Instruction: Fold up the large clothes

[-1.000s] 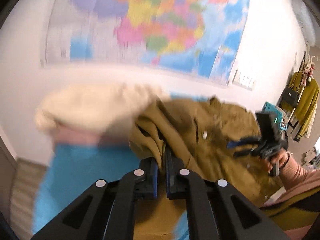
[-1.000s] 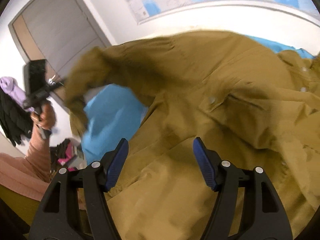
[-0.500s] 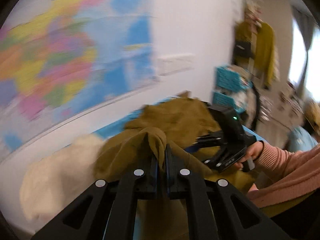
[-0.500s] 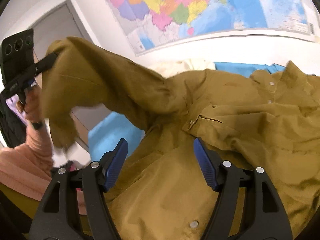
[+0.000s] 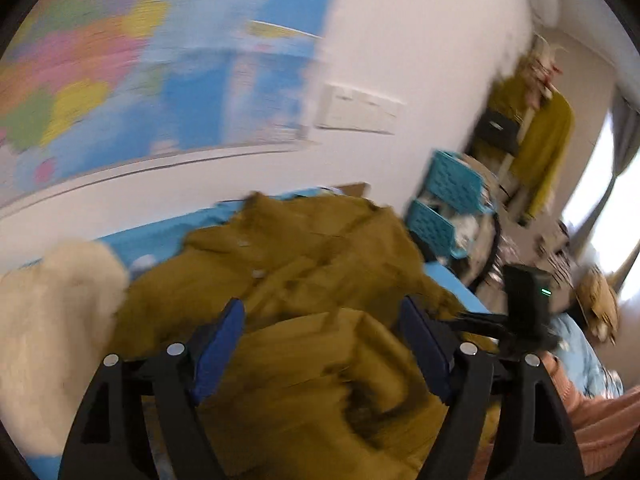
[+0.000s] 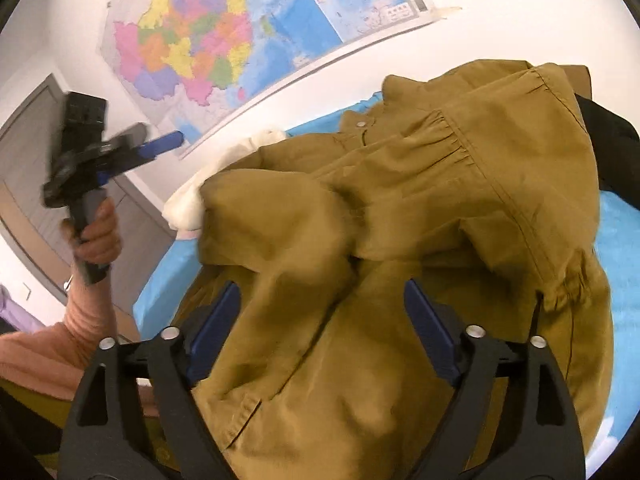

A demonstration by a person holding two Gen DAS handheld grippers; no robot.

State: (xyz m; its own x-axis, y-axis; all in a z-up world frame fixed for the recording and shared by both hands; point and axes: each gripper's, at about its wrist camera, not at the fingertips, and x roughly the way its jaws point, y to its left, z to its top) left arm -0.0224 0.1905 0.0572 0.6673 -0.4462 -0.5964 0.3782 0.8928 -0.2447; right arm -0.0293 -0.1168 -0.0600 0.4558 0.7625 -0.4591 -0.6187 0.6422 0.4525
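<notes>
Shirt [image 6: 460,208] on bed [image 6: 624,240], cream garment [image 5: 52,320] left, map [image 6: 224,40] behind

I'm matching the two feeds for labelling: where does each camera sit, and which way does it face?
Left wrist: on the left gripper, jaws opening, looking over the mustard shirt toward baskets; shows the right gripper.
Right wrist: on the right gripper, jaws opening above the shirt, facing the map; shows the left hand.
Shared: shirt, cream garment, map.
</notes>
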